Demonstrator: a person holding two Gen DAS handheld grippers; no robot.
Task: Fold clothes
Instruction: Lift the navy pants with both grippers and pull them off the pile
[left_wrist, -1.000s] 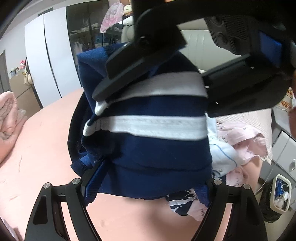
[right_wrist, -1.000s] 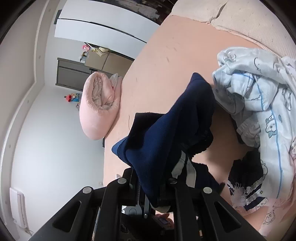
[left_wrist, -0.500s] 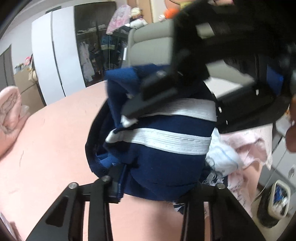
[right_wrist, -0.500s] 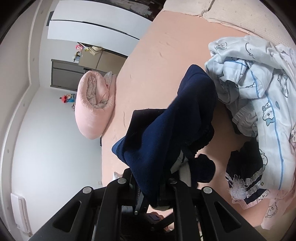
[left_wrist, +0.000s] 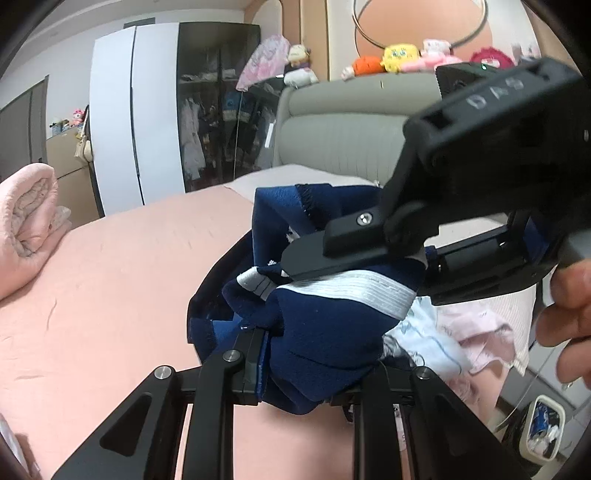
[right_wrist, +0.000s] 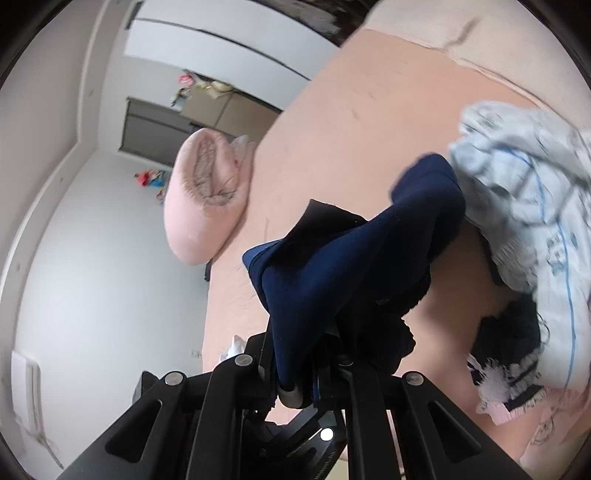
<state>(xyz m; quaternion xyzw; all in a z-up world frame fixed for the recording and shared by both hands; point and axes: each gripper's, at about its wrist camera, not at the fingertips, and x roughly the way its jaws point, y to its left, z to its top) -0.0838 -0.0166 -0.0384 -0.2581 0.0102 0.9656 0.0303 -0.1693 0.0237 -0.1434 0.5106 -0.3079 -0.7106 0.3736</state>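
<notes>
Navy garment held above bed, pinched between both tongs.
Left tongs closing on its lower fold; right tongs clamp the white-striped edge. Open sheet lies left; clothes pile crowds right.

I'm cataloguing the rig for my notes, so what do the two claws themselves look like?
Both are matte black plastic. The left claw has two flat angular fingers with triangular cut-outs and silver screw heads; the right claw is built the same. Seen from the left wrist, the right unit's boxy housing carries pale raised lettering, a blue panel and a small green light.
</notes>
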